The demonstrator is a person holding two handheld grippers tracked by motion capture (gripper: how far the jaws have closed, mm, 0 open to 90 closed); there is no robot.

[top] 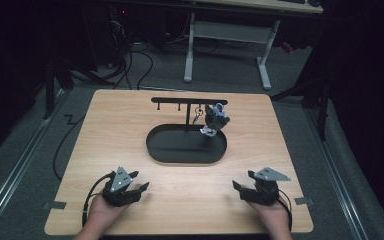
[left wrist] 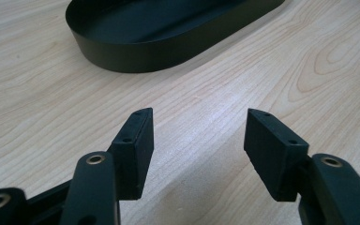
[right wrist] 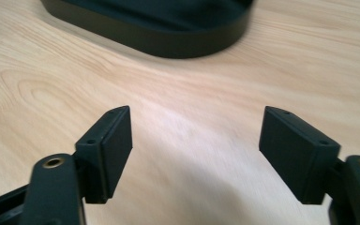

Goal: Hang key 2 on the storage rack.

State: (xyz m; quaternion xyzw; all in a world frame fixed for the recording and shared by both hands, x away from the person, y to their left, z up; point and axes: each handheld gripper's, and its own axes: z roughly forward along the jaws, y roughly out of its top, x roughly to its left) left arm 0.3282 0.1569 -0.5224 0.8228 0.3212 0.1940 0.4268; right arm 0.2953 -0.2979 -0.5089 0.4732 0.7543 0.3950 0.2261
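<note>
A black oval tray (top: pixel 160 150) lies in the middle of the wooden table (top: pixel 120 115), with a black T-shaped hook rack (top: pixel 189 100) rising from its back. A small grey and blue figure keychain (top: pixel 214 119) hangs from the rack's right end, beside a metal key ring (top: pixel 198 114). My left gripper (top: pixel 139 184) rests near the front left edge, open, with bare wood between its jaws (left wrist: pixel 199 140). My right gripper (top: pixel 241 186) sits near the front right, open and empty (right wrist: pixel 197 145). The tray's rim (left wrist: pixel 136 61) (right wrist: pixel 168 42) lies ahead of both.
Beyond the table's far edge stands a white desk frame (top: pixel 230 50) on grey carpet, with cables on the floor at the back left. Bare wood spreads on both sides of the tray and along the front.
</note>
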